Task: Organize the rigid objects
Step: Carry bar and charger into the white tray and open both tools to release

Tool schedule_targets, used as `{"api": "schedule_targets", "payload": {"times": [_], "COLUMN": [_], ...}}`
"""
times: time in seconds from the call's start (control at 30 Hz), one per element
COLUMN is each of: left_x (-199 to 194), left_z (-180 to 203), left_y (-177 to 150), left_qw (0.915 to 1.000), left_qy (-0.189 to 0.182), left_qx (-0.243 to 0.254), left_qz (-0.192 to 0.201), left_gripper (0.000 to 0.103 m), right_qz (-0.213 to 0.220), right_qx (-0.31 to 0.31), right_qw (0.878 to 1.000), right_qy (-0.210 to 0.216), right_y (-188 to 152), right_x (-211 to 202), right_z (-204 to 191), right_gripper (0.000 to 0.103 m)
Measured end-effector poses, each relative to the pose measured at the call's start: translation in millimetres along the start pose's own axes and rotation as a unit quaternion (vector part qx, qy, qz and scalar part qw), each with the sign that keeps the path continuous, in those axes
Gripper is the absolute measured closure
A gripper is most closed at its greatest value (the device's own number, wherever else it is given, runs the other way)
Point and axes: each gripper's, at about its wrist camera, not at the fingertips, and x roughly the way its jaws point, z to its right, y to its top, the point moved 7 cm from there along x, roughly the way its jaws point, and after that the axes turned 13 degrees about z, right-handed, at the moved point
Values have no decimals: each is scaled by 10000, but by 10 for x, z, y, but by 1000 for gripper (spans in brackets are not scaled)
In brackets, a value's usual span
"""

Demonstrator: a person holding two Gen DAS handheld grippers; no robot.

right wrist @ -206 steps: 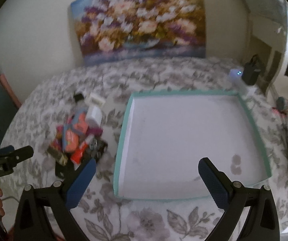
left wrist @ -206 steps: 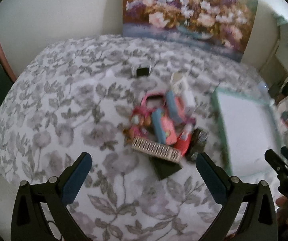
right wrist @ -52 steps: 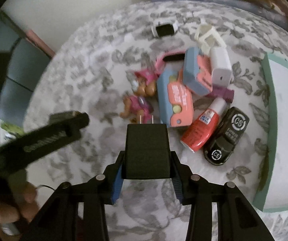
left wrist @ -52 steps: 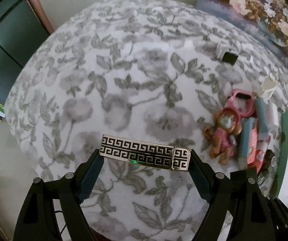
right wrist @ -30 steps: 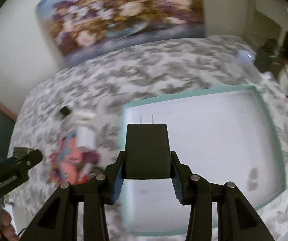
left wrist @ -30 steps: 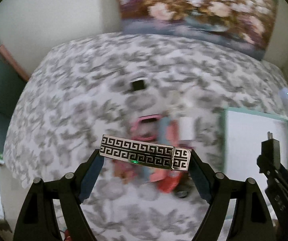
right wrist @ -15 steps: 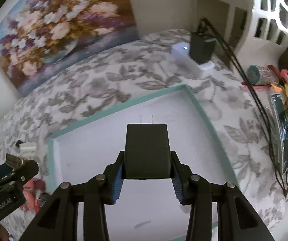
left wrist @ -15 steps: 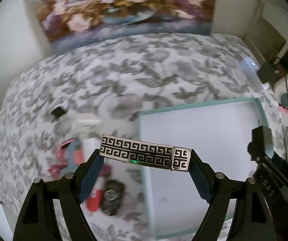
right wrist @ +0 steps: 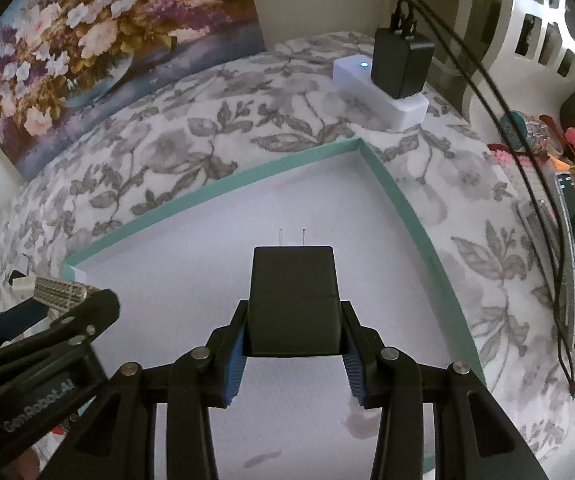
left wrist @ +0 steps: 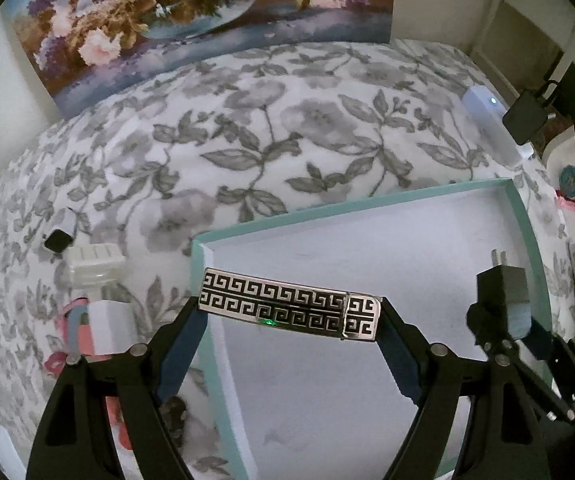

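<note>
My left gripper (left wrist: 289, 312) is shut on a long silver bar with a black key pattern (left wrist: 287, 305), held crosswise above the near left part of the teal-rimmed white tray (left wrist: 367, 206). The bar (right wrist: 61, 290) and the left gripper (right wrist: 53, 300) also show at the left of the right wrist view. My right gripper (right wrist: 293, 354) is shut on a black plug adapter (right wrist: 292, 300), prongs pointing forward, over the tray's white floor (right wrist: 191, 280). In the left wrist view that adapter (left wrist: 505, 290) hangs near the tray's right rim.
On the flowered cloth left of the tray lie a pile of pink and white toys (left wrist: 95, 320), a white clip (left wrist: 95, 258) and a small black-and-white block (left wrist: 59, 236). A white power strip (right wrist: 379, 86) with a black charger (right wrist: 401, 62) stands beyond the tray. Cables and clutter (right wrist: 567, 216) fill the right edge.
Both grippers have swung from the toy pile rightward over the tray and sunk a little, each keeping its object. The tray now fills both views.
</note>
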Motion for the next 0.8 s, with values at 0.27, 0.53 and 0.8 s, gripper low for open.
{"api": "schedule_targets", "payload": {"times": [0.27,0.53,0.8], "left_x": [100,2,-250], "left_z": [17,1,-74], "left_y": [-44,11,200], "left_qw": [9993,9988,9978], "left_qy": [-268,-381,-401], "left_qx": [-247,-297,-346], "left_qz": [-75,28,391], "left_gripper": [19,19,6], "right_qz": [-106,-101,102], "right_qx": [-69,-215,-253], "right_qw": [9999,9996,9994], "right_qy": [-69,-163,-232], "right_y": [-52,-26,70], "right_x": [59,19,-130], "right_z": [2,-11,-3], "right_gripper": [58,56,39]}}
